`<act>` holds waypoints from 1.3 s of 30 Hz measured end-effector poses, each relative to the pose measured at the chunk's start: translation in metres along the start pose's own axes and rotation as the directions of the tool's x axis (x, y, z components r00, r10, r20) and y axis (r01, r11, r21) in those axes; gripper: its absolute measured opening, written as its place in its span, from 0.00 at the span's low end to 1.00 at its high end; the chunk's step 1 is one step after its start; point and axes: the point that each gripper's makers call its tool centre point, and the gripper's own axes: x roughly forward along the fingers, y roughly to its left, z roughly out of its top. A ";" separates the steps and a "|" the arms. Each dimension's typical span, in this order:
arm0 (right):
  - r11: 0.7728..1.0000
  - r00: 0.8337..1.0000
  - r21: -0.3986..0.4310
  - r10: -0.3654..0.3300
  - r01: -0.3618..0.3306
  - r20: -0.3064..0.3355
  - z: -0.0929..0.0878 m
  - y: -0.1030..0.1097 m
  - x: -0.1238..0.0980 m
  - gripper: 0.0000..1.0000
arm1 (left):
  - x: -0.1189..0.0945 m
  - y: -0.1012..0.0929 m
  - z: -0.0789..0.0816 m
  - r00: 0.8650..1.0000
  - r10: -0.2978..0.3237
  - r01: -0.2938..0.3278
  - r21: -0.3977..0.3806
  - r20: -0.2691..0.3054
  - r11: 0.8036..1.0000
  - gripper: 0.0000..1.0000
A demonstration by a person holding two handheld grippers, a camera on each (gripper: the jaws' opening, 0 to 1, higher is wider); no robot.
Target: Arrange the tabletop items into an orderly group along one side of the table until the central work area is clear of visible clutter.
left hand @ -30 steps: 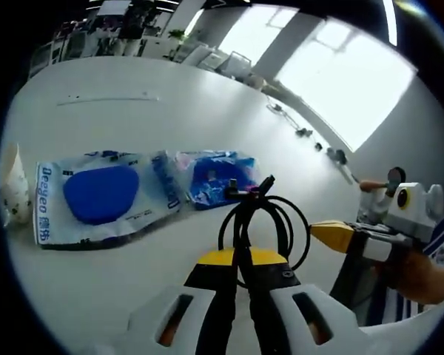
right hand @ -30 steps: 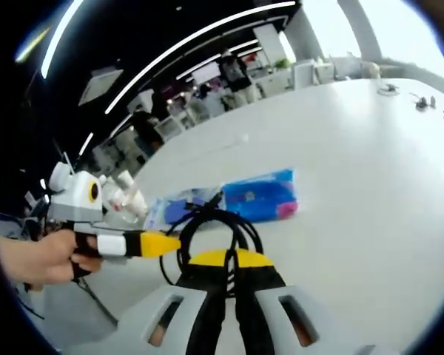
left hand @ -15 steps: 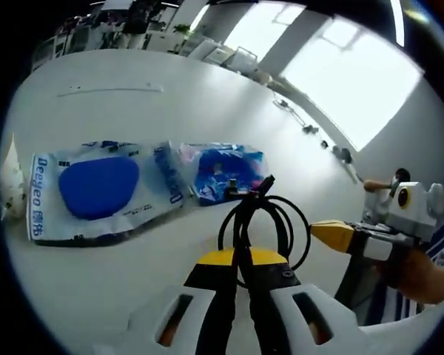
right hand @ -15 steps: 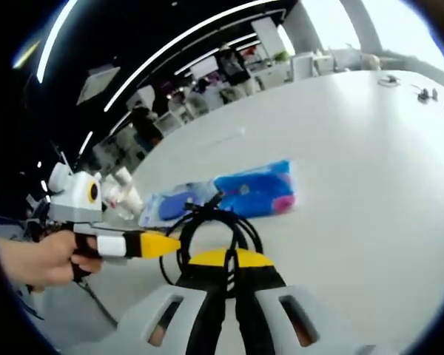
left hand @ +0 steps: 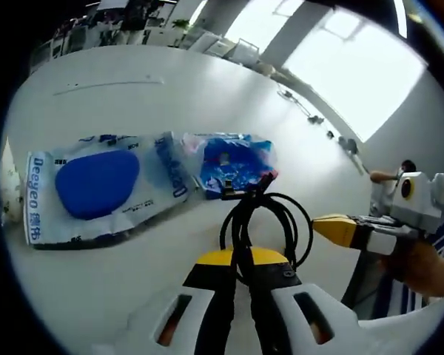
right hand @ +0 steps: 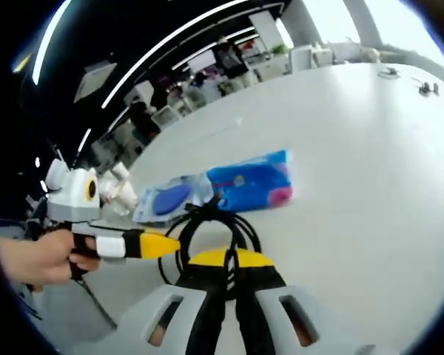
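A coil of black cable (left hand: 263, 218) hangs above the white table (left hand: 133, 96). My left gripper (left hand: 240, 259) is shut on the coil at its near side. The right gripper (left hand: 333, 228) comes in from the right, its yellow tip at the loop's edge. In the right gripper view the same cable (right hand: 211, 225) runs between the shut jaws of my right gripper (right hand: 226, 259), and the left gripper (right hand: 159, 242) reaches it from the left, held by a hand (right hand: 29, 259). Beyond the coil lie a clear packet with a blue oval pad (left hand: 96, 185) and a smaller blue packet (left hand: 233, 163), side by side.
A white paper item (left hand: 7, 185) stands left of the clear packet, near the table edge; it also sits beside the packets (right hand: 122, 192) in the right gripper view. Small dark items (left hand: 311, 118) lie far off on the table. Desks and people fill the background.
Both views have drifted a little, so the packets sit slightly differently in frame. Both grippers keep their hold on the cable.
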 end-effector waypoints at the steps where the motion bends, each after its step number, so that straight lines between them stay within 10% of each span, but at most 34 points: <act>1: 1.000 1.000 -0.003 -0.002 0.002 -0.004 0.000 0.000 0.001 0.00 | 0.000 0.000 -0.001 1.000 0.003 -0.003 -0.002 -0.001 1.000 0.01; 39: 0.998 0.994 -0.049 -0.040 0.035 -0.100 -0.022 -0.016 0.019 0.00 | 0.014 0.011 -0.012 0.996 0.050 -0.046 0.063 -0.075 0.997 0.04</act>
